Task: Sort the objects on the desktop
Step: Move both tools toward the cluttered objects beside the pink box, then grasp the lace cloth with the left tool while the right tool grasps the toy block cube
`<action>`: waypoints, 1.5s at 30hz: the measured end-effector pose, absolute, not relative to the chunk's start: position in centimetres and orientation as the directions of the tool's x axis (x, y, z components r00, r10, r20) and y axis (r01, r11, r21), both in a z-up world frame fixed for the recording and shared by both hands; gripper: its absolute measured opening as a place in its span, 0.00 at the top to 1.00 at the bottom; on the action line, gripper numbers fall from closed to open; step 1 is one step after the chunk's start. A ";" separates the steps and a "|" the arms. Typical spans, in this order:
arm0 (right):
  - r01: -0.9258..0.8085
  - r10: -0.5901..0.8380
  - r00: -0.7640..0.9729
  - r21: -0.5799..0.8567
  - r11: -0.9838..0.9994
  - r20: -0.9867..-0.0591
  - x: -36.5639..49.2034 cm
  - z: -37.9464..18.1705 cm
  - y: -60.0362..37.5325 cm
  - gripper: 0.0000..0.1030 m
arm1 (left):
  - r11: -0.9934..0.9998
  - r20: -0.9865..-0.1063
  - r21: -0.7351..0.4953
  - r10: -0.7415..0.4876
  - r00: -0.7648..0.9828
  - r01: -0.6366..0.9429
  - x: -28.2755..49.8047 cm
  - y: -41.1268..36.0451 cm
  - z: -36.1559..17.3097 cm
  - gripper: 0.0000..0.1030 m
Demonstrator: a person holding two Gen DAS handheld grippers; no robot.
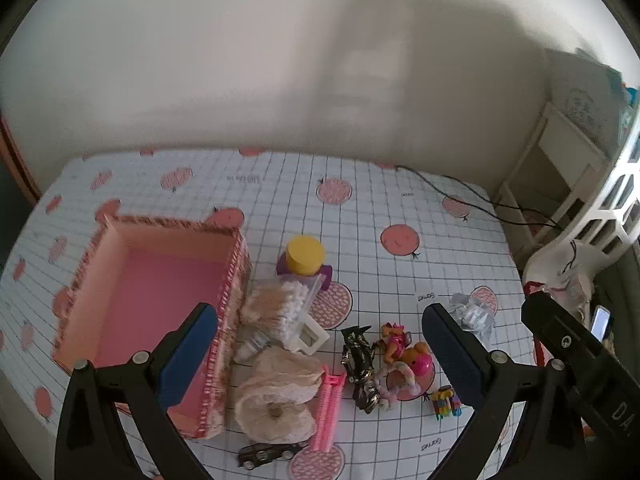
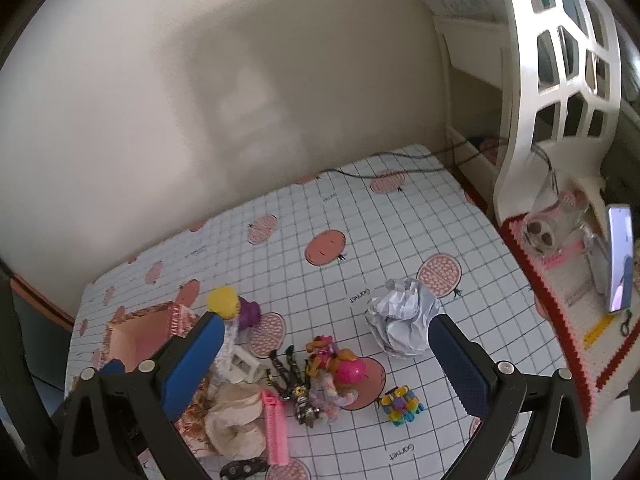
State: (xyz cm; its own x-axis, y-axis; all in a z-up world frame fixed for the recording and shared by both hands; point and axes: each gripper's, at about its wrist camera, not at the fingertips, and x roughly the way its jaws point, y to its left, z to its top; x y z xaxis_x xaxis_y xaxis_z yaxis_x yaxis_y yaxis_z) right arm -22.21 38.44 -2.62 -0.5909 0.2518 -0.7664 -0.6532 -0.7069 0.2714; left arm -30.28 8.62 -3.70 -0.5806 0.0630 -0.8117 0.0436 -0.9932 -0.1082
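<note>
Both grippers hang above the table, jaws spread wide, nothing between the pads. Left gripper (image 1: pixel 320 354) sits over the clutter just right of the pink box (image 1: pixel 156 280); its left finger (image 1: pixel 188 356) overlaps the box's near right wall in view, contact cannot be told. Right gripper (image 2: pixel 326 364) hovers over the toy pile, with the crumpled paper ball (image 2: pixel 400 320) just beside its right finger (image 2: pixel 460 364).

Pink box: open top, nothing seen inside, left part of the table. Against its right wall: a bag of cotton swabs (image 1: pixel 280 308), with a yellow-capped purple bottle (image 1: pixel 306 258) behind it. Nearer: a cream scrunchie (image 1: pixel 276 400), a pink comb (image 1: pixel 330 412) touching its right side, a small dark toy car (image 1: pixel 266 454) at the near edge. Right of the comb: a black-and-gold wrapped item (image 1: pixel 360 368), a doll figure with a pink ball (image 1: pixel 404 354), and a multicoloured block toy (image 1: pixel 446 402) a little apart from them.

Open room: the far half of the checked tablecloth (image 1: pixel 360 216) is bare apart from a thin black cable (image 1: pixel 460 192) at the far right corner. Wall close behind the far edge. White chair (image 2: pixel 560 80) stands off the right edge, a phone (image 2: pixel 620 256) propped near it.
</note>
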 end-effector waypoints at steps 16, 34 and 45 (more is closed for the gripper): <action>-0.786 0.210 -0.351 0.166 -0.596 -0.912 -20.7 -13.3 41.9 0.00 | -0.999 -0.892 0.001 0.017 -0.452 -0.040 -30.7 11.4 -12.1 0.01; -0.834 0.109 -0.217 0.126 -0.537 -0.970 -20.3 -18.6 41.4 0.19 | -0.995 -0.949 -0.011 -0.020 -0.316 0.097 -30.6 7.6 -16.1 0.18; -0.843 0.106 -0.209 0.124 -0.524 -0.972 -19.8 -18.9 41.6 0.34 | -0.993 -0.948 0.110 -0.119 -0.294 0.046 -30.6 9.0 -17.1 0.33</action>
State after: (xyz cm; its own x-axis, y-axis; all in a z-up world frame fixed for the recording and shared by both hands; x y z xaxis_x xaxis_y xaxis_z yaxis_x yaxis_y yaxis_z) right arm -19.77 41.63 -18.90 -0.2093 0.1064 -0.9721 -0.8426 -0.5240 0.1241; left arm -30.57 8.99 -17.13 -0.2945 -0.1187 -0.9483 0.0457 -0.9929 0.1100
